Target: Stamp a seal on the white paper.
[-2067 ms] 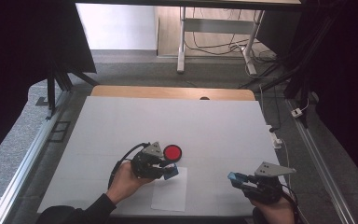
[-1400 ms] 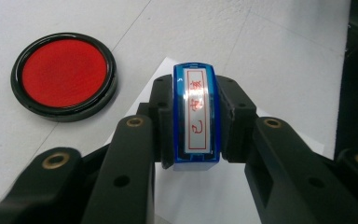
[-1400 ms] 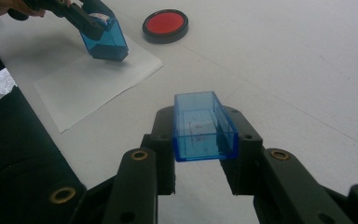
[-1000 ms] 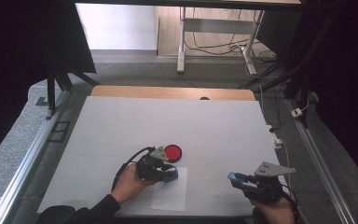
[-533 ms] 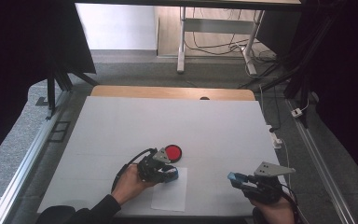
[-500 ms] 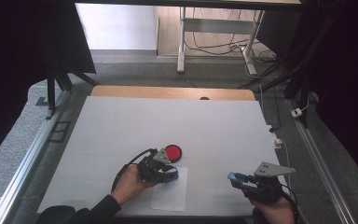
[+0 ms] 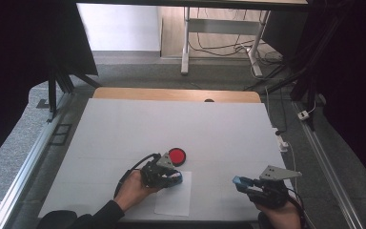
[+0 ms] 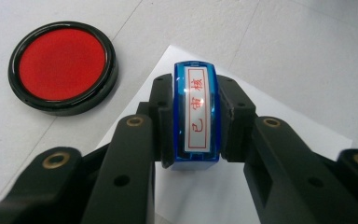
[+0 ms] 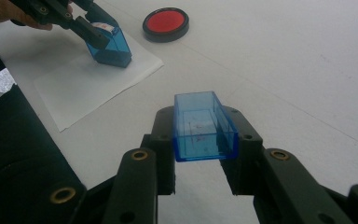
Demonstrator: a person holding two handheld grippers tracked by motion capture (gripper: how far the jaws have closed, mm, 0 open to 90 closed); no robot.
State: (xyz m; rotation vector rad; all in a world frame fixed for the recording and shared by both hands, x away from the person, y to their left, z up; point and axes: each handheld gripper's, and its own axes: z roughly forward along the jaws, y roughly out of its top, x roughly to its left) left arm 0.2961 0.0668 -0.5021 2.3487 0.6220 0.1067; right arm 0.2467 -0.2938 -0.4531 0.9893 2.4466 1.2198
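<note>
A person sits at a white table point(image 7: 124, 124) with a hand-held tool in each hand. The left tool point(image 7: 171, 178) is clamped on a small blue translucent plastic stamp with a white label of red characters point(image 8: 196, 119). Its jaws squeeze the stamp's two long sides, and it tips the stamp's base down onto a white sheet of paper point(image 7: 174, 202) lying directly beneath it. Just beyond the left tool, to one side of the paper's far edge, sits a round black ink pad with a red inked centre point(image 7: 177, 156), open and apart from the stamp.

The right tool point(image 7: 240, 182) is off to the side, well apart from the paper, hovering low over bare table. It grips a blue translucent plastic cap, a hollow open box point(image 9: 204, 126), between its jaws.

By my reckoning the cap is off and the stamp is on the paper, so the pressing is under way. Whether a mark has printed cannot be told. Lifting the stamp and recapping it appear to be left.
</note>
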